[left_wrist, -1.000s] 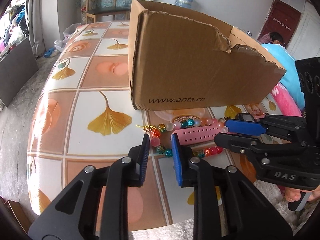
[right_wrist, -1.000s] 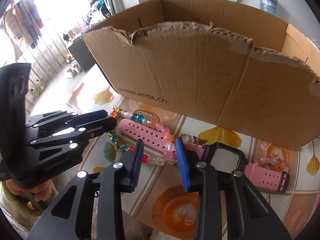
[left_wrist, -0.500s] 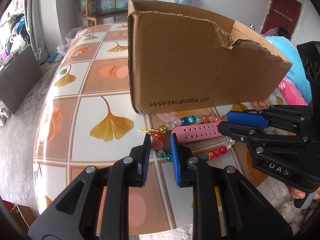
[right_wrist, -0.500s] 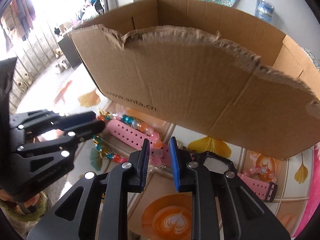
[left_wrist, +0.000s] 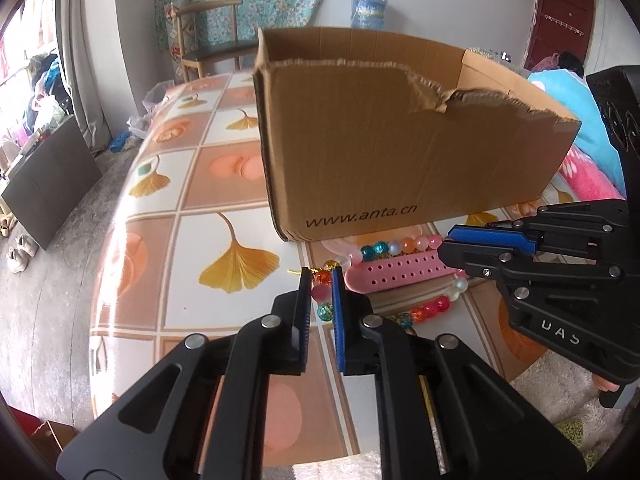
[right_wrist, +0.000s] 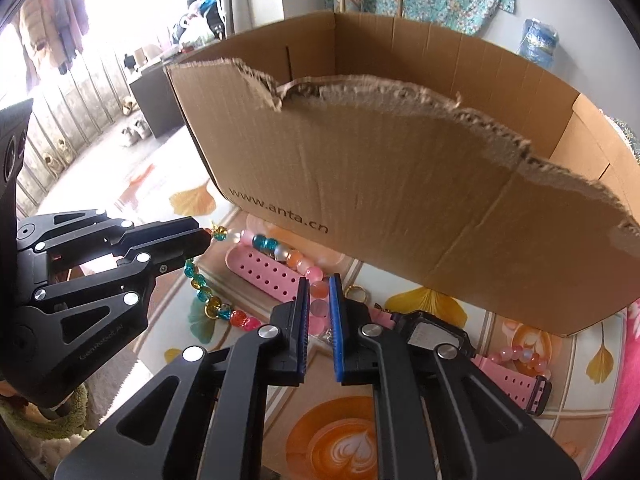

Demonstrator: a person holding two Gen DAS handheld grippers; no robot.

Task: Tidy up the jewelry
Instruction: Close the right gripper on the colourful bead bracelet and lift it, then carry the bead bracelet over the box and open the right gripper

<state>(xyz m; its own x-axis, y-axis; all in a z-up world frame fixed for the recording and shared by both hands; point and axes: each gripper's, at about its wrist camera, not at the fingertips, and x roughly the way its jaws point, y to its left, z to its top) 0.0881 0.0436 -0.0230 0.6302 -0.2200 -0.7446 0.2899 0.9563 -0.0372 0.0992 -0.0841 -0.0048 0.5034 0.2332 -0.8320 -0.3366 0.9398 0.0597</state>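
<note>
My left gripper (left_wrist: pixel 321 280) is closing on the beaded necklace (left_wrist: pixel 404 245) at its left end; my right gripper (right_wrist: pixel 319 292), narrow, nips pink beads. Necklace lies on the tablecloth (left_wrist: pixel 160 240) before the cardboard box (left_wrist: pixel 400 152), draped over a pink watch strap (left_wrist: pixel 396 274). Limp, light, slippery; pinch between beads.

**Readable print: a web address and two gripper marks**

The cardboard box (left_wrist: pixel 400 152) bears "www.anta.cn" in dark letters low on its front wall, legible in both wrist views. In the left wrist view, the right gripper (left_wrist: pixel 460 242) shows raised letters "DAS" on its black body. In the right wrist view, the left gripper (right_wrist: pixel 202 240) carries faint lettering that appears to read "GenRobot.AI".
</note>
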